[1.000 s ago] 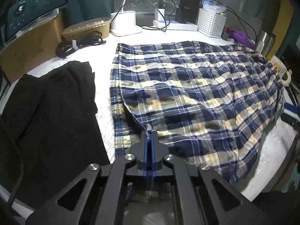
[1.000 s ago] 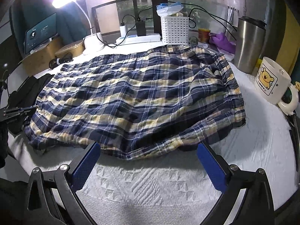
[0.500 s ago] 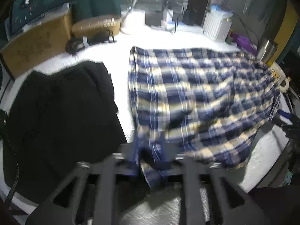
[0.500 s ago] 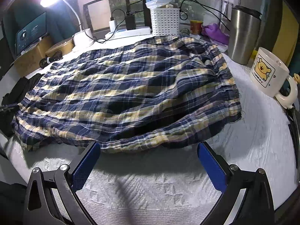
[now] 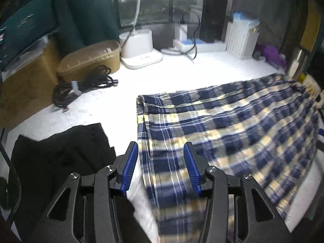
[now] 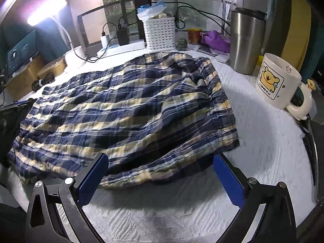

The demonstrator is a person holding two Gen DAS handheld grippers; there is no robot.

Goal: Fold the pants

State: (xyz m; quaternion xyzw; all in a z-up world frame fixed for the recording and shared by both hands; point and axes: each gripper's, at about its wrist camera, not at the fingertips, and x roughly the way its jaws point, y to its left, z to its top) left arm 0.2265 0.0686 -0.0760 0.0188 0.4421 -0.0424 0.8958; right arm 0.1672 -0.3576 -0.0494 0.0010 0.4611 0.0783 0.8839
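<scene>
Blue, white and yellow plaid pants (image 5: 232,131) lie spread on the white textured table cover (image 6: 263,151), folded lengthwise, with the elastic waistband (image 6: 218,93) toward the right. My left gripper (image 5: 161,160) hovers over the leg-hem end; its jaws are opening, with the cloth lying below the blue pads (image 5: 129,168) and nothing pinched. My right gripper (image 6: 160,178) stands wide open at the near edge of the pants (image 6: 121,109), by the waistband corner, holding nothing.
A black garment (image 5: 56,162) lies left of the pants. A coiled black cable (image 5: 81,85), tan container (image 5: 89,60), lamp base (image 5: 139,48) and white basket (image 6: 160,33) stand at the back. A steel tumbler (image 6: 247,40) and bear mug (image 6: 277,81) stand right of the waistband.
My left gripper let go of the pant-leg cloth, opened, and moved back along the leg end. The right gripper crept closer to the pants' near edge, still open.
</scene>
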